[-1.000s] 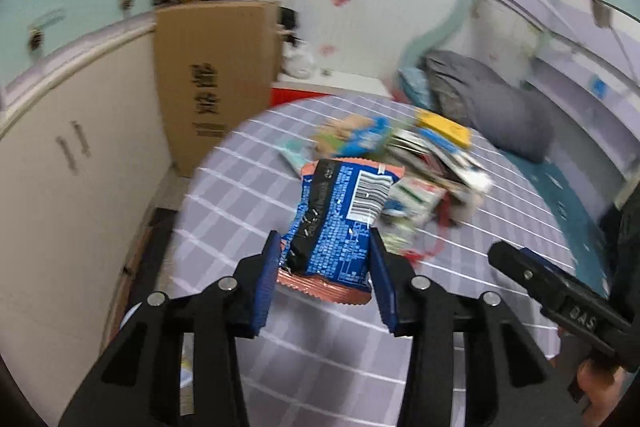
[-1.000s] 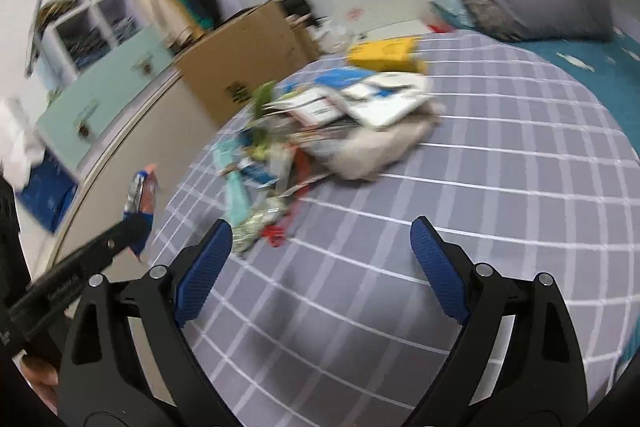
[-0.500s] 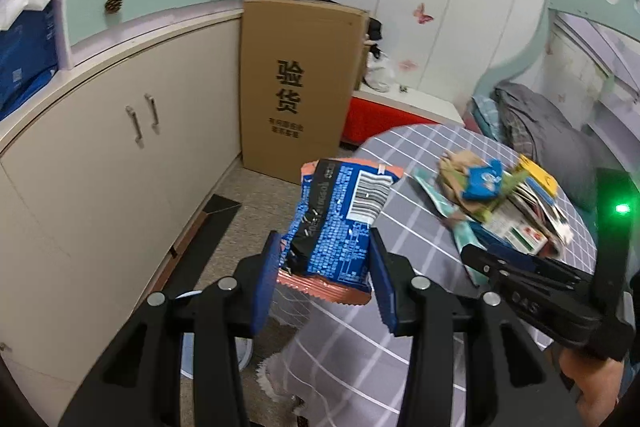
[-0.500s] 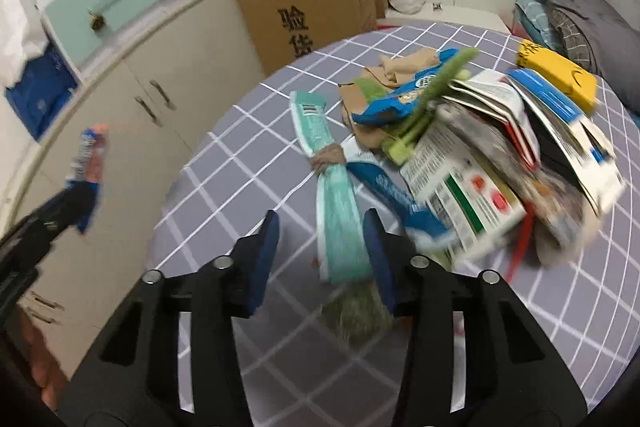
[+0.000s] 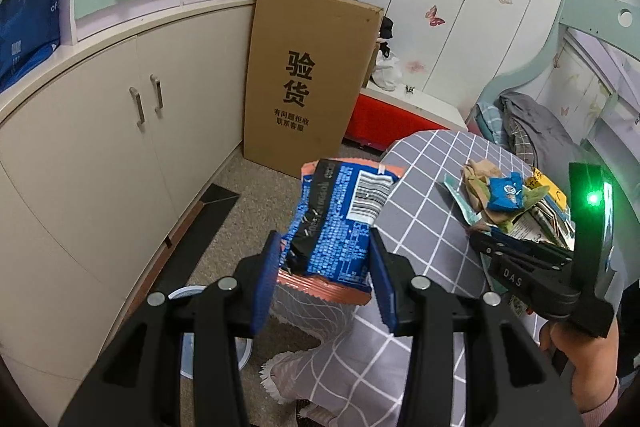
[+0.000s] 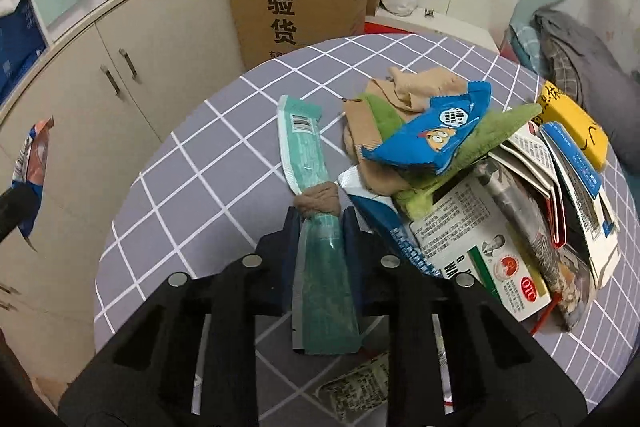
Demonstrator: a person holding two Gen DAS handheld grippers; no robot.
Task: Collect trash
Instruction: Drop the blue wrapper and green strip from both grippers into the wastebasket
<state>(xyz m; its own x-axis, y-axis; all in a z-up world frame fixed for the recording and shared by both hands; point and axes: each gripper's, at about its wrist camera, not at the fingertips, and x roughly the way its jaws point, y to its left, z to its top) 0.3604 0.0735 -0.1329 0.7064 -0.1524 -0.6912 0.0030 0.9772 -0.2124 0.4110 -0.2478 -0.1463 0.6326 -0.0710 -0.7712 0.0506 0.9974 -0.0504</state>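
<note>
In the left wrist view my left gripper [image 5: 324, 267] is shut on a blue snack wrapper [image 5: 336, 219] with orange ends, held upright past the table edge above the floor. A white-rimmed bin [image 5: 182, 294] shows below, mostly hidden by the gripper. In the right wrist view my right gripper [image 6: 320, 239] has its jaws closing on a long teal wrapper [image 6: 304, 147] that lies flat on the grey checked table [image 6: 200, 167]; the pads press its sides. A beige sock [image 6: 320, 197] lies across the wrapper just ahead of the pads. The trash pile [image 6: 480, 187] sits to the right.
The pile holds a blue snack packet [image 6: 432, 135], a green cloth [image 6: 500, 131], a medicine box [image 6: 480, 259] and a yellow box [image 6: 572, 123]. A tall cardboard box [image 5: 308, 79] and cream cupboards [image 5: 100, 155] stand beyond the table. A bed [image 5: 532, 123] lies at the right.
My left gripper swung with the blue wrapper off the table to the floor side. My right gripper moved to the left of the pile and closed from wide open round the teal wrapper.
</note>
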